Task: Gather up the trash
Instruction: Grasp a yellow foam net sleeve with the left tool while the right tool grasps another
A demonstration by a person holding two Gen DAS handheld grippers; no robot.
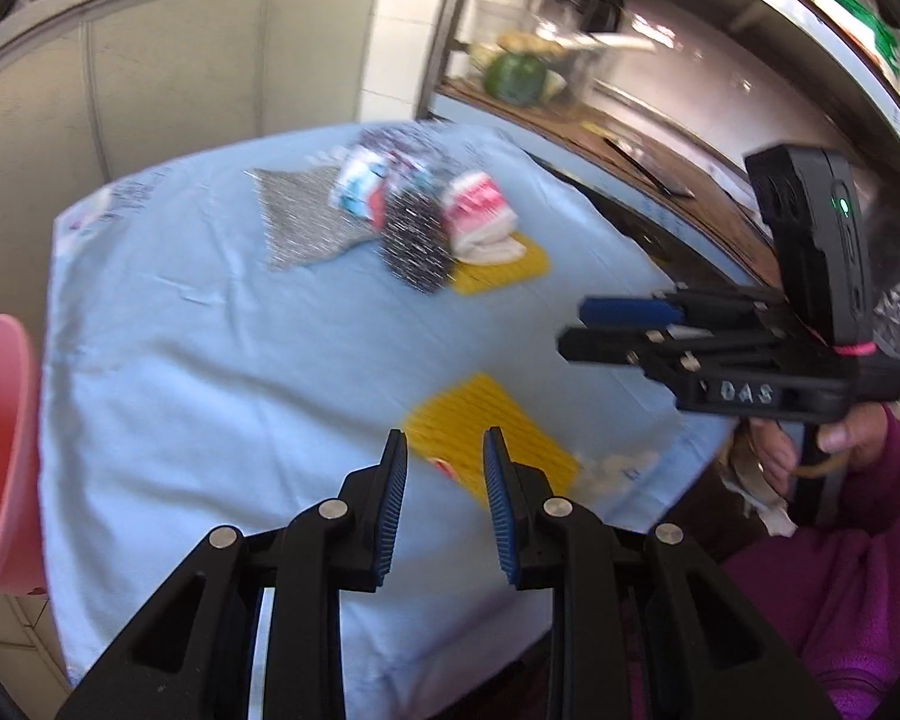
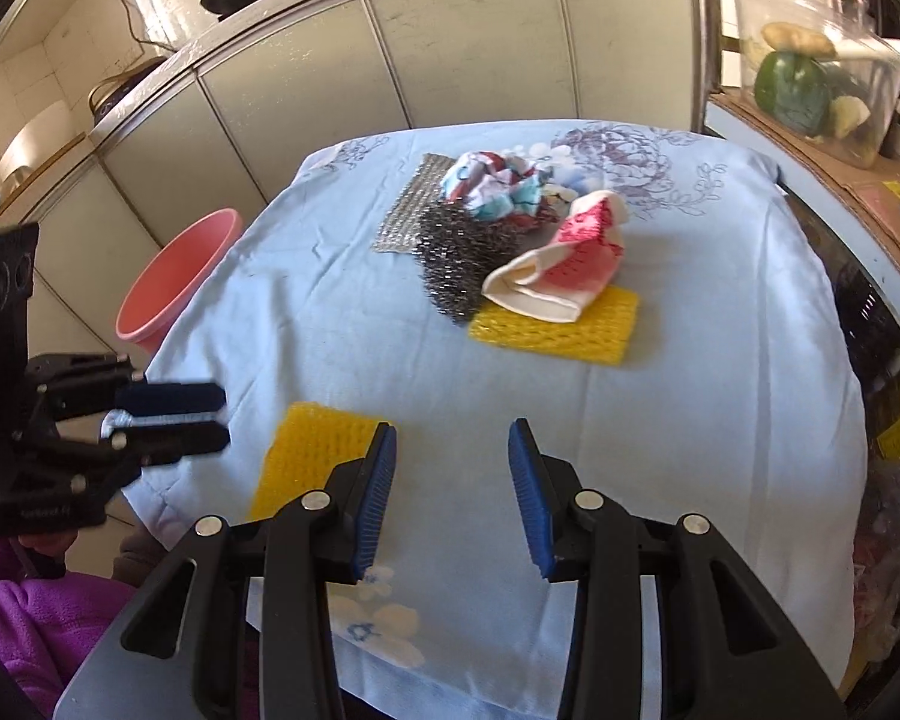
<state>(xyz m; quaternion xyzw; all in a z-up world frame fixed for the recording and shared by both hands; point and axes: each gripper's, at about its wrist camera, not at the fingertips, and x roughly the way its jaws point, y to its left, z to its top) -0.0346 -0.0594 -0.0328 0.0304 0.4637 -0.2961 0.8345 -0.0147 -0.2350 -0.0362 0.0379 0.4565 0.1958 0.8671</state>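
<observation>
Right wrist | blue tablecloth (image 2: 690,420), cabinets (image 2: 480,42) | both hand-held grippers narrowly parted, empty

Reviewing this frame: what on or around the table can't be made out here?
- Pink bucket: its inside is hidden by the table edge in the right wrist view and cut off by the frame edge in the left.
- Trash pile: motion blur in the left wrist view smears the individual pieces.
- Near yellow foam net: the right gripper covers one corner.
</observation>
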